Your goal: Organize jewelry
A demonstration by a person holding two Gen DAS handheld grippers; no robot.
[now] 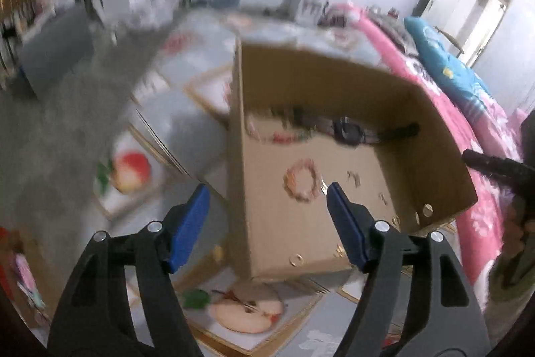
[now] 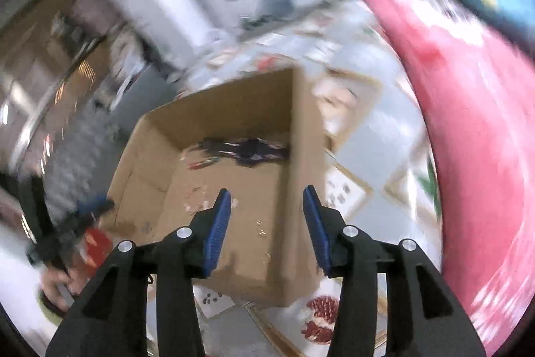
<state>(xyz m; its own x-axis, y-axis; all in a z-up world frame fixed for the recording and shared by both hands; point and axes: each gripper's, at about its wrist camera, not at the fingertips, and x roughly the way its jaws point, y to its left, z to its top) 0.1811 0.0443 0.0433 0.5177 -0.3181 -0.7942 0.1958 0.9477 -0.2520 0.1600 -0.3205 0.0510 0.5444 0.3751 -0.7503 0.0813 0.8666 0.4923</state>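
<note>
Pink bedding point(image 1: 468, 129) runs along one side of the scene, and the patterned floor mat point(image 1: 187, 122) with its fruit prints lies beside the bed. On that mat stands an open cardboard box point(image 1: 301, 82), its walls upright, which looks meant as the collecting place for the jewelry. Inside, against the far wall, lies a dark wristwatch point(image 1: 349, 130) with its strap laid out flat; nearer the middle of the box floor sits a beaded bracelet point(image 1: 301, 179) in orange and pink, and small gold rings point(image 1: 296, 259) are scattered along the near edge. Other small bits are too blurred to name. The left claw point(image 1: 267, 193) hangs spread above the box with nothing between its blue pads, roughly over the bracelet, probably lining up for a pick. The right claw point(image 2: 266, 196) is likewise spread and empty above the box point(image 2: 234, 109), likely waiting its turn.
</note>
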